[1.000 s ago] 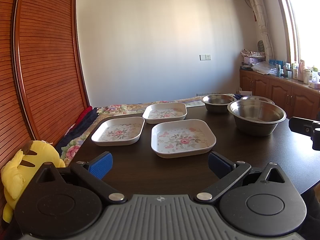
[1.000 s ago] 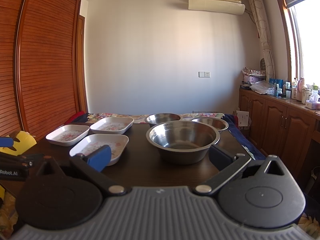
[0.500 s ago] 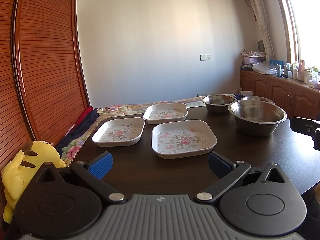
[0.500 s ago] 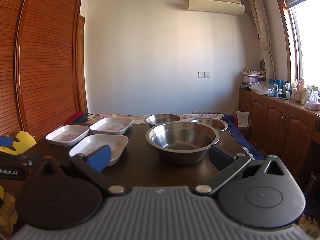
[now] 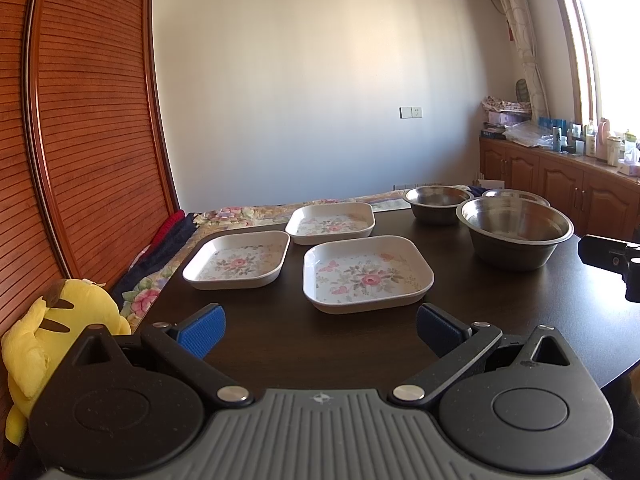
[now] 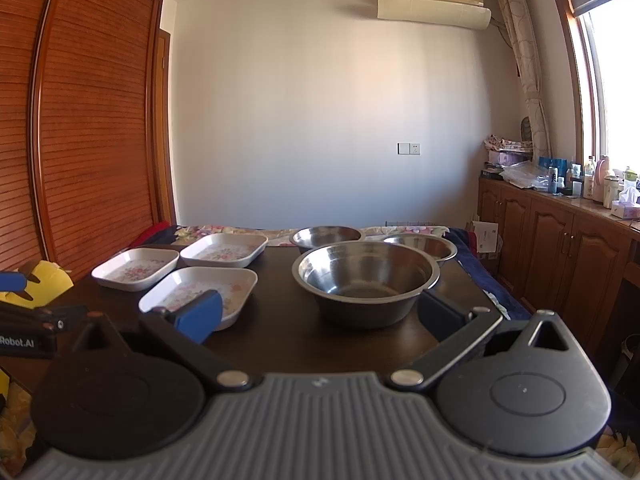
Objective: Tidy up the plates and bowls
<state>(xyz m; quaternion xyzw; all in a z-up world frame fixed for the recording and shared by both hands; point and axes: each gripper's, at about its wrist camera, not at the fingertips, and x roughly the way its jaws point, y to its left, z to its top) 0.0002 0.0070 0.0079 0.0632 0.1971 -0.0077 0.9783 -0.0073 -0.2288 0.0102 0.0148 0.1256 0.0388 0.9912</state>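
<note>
- The left tongs [image 5: 318,330] stand spread wide with nothing between their blue pads [image 5: 200,330], held above the near edge of the dark worktop [image 5: 320,344]
- Just ahead of them lies the nearest floral plate [image 5: 366,274], a white square dish with a pink flower print, flat on the worktop
- A second floral plate [image 5: 238,260] sits to its left and a third floral plate [image 5: 330,224] behind, the three close together but apart
- The right tongs [image 6: 318,314] are likewise released, gripping nothing, and face the large steel bowl [image 6: 366,280] that stands upright just in front of them
- Behind the large bowl are two smaller steel bowls, the left small bowl [image 6: 326,236] and the right small bowl [image 6: 424,244], both upright near the far edge
- The plates fill the left half of the worktop, the bowls the right half
- A yellow plush toy [image 5: 52,332] sits off the worktop's left corner, beside a wooden slatted wardrobe [image 5: 80,140]
- An air conditioner [image 6: 434,2] hangs high on the far wall
</note>
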